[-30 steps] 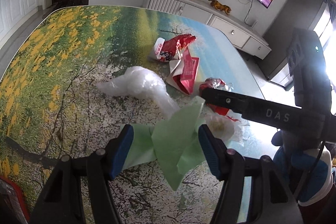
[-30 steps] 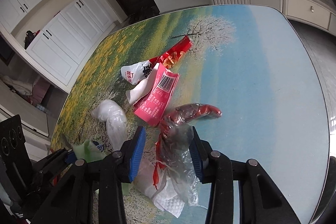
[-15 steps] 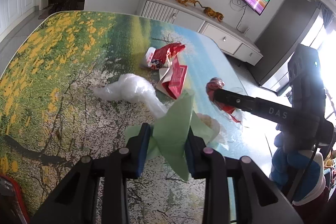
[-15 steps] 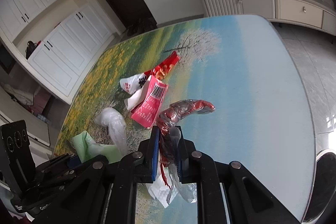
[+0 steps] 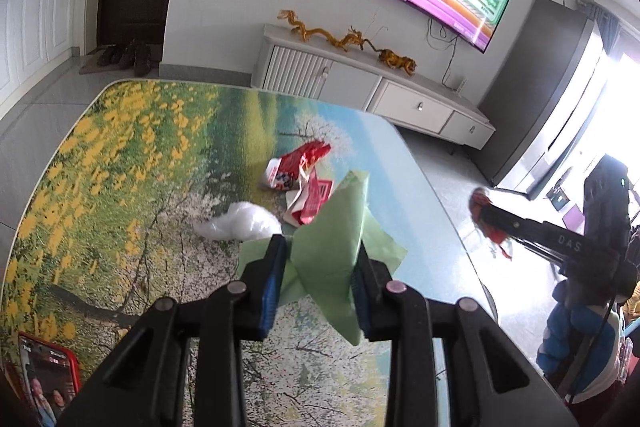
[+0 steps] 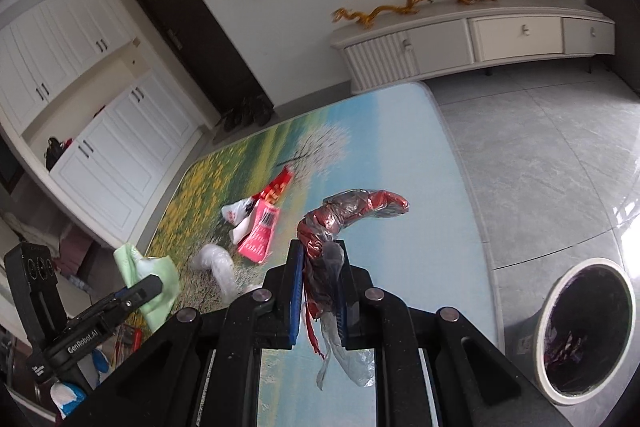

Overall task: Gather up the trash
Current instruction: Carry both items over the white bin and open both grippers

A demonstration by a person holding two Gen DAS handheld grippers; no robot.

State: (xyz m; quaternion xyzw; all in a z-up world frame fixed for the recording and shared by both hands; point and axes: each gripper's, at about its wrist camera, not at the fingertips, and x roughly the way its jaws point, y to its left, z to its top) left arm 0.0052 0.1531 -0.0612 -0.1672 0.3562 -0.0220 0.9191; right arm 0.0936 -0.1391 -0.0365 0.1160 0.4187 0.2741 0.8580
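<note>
On the left, the left gripper (image 5: 319,281) is clamped on a green paper sheet (image 5: 332,227), lifted clear of the table (image 5: 120,155). The sheet looks light and limp but creased enough to stand, so a pinch at the folded middle should hold.

Still on the table lie a white plastic bag (image 5: 240,225) and red snack wrappers (image 5: 298,173) (all flimsy, best taken where they bunch).

Further right, the right gripper (image 6: 319,289) is shut on a twisted red-and-clear plastic wrapper (image 6: 348,215), held in the air past the table's edge. It is thin and slippery, and its loose tail hangs down.

Far right on the floor stands a bin (image 6: 556,379), dark-lined, with a few scraps at the bottom.
</note>
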